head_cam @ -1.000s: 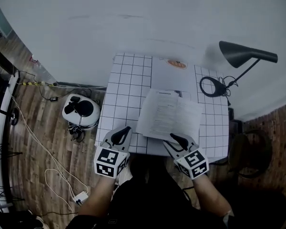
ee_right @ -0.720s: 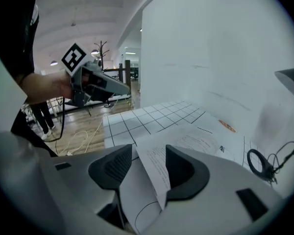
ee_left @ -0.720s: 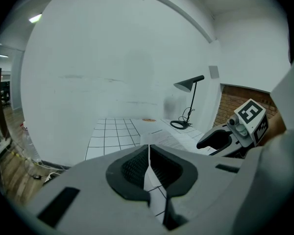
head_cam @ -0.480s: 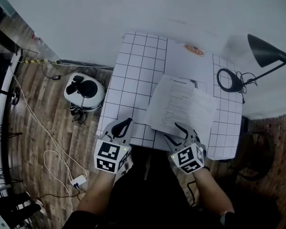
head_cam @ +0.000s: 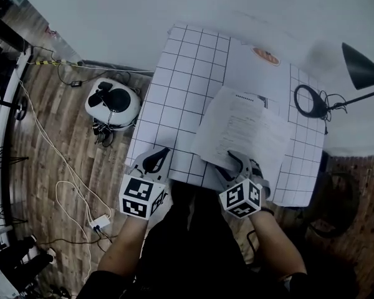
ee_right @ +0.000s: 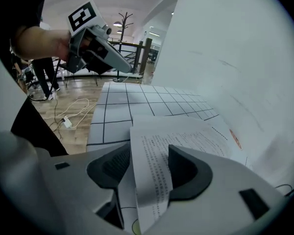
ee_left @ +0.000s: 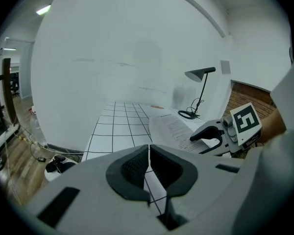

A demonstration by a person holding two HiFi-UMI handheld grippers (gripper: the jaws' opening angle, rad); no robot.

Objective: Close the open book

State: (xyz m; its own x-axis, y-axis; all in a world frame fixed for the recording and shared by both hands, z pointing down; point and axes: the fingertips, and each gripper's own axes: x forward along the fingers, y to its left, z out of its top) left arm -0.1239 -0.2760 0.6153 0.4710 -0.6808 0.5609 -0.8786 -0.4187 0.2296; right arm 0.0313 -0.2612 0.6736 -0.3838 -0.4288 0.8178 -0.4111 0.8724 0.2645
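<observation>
The open book [head_cam: 246, 126] lies on the right half of the gridded table [head_cam: 181, 86], its printed white pages up. In the right gripper view, the near edge of a curled page [ee_right: 152, 180] rises between the jaws. My right gripper [head_cam: 237, 159] [ee_right: 149, 151] has just been opening and stands open around that edge; its pads do not press it. My left gripper [head_cam: 165, 151] [ee_left: 149, 148] is shut on nothing, hanging over the table's near left edge, well left of the book [ee_left: 174, 126]. It sees the right gripper [ee_left: 198, 142] at the page.
A black desk lamp [head_cam: 363, 67] and a black ring with cables [head_cam: 310, 101] stand at the table's right end. An orange mark [head_cam: 266, 56] sits on the white sheet beyond the page. A white round device [head_cam: 112, 101] and cables lie on the wooden floor at left.
Both grippers have come down toward the table's near edge. The right one has rolled and its jaws now straddle the book's near page edge.
</observation>
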